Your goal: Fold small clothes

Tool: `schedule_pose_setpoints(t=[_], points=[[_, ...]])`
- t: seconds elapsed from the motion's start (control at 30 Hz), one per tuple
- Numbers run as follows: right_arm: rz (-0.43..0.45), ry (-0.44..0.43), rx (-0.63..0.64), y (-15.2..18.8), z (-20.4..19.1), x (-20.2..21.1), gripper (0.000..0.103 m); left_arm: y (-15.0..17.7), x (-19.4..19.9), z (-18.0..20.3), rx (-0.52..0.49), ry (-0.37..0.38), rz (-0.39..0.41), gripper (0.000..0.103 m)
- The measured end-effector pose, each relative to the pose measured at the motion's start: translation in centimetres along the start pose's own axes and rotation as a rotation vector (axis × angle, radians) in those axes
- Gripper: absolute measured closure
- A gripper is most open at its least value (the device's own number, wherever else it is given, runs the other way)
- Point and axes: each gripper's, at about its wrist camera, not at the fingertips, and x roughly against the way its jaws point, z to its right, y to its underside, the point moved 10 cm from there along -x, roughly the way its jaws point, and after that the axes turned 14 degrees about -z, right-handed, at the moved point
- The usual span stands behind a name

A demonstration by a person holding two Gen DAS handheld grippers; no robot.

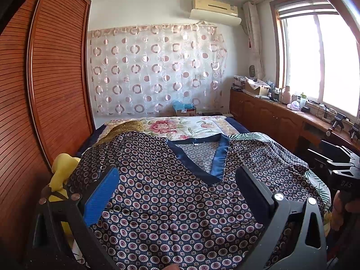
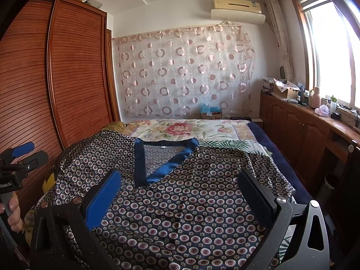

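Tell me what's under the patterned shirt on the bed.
The shirt lies spread on the bed over a floral quilt, which shows beyond the collar, and a palm-leaf sheet at its right edge. Something yellow pokes out at its left. Whatever lies beneath its middle is covered.

The patterned shirt's (image 1: 171, 202) lower hem ran off the bottom edge in both views. Its left sleeve fell away past the bed's (image 2: 265, 135) side, half hiding a yellow object (image 1: 61, 173) of unclear kind. Small items on the windowside counter (image 2: 292, 108) were too small to identify. The window (image 1: 321, 60) was blown out white.
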Motion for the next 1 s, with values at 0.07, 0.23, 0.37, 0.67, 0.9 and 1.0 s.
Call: schedule_pose_setpoints(t=[0.07, 0.23, 0.37, 0.67, 0.9, 1.0], points=[[0.001, -0.001, -0.001, 0.0, 0.0, 0.0, 0.000, 0.0, 0.1, 0.0, -0.001, 0.002, 0.001, 0.000], [0.002, -0.002, -0.001, 0.0, -0.1, 0.1, 0.000, -0.4, 0.5, 0.2, -0.006, 0.001, 0.005, 0.000], [0.003, -0.003, -0.001, 0.0, -0.1, 0.1, 0.000, -0.6, 0.7, 0.3, -0.007, 0.001, 0.007, 0.000], [0.004, -0.003, -0.002, -0.1, -0.2, 0.1, 0.000, -0.8, 0.9, 0.5, -0.009, -0.002, 0.009, 0.000], [0.003, -0.008, -0.002, -0.2, -0.2, 0.0, 0.000, -0.9, 1.2, 0.6, -0.011, -0.001, 0.007, 0.000], [0.004, -0.009, -0.002, -0.2, -0.2, -0.1, 0.000, -0.9, 1.2, 0.6, -0.010, 0.000, 0.006, 0.000]])
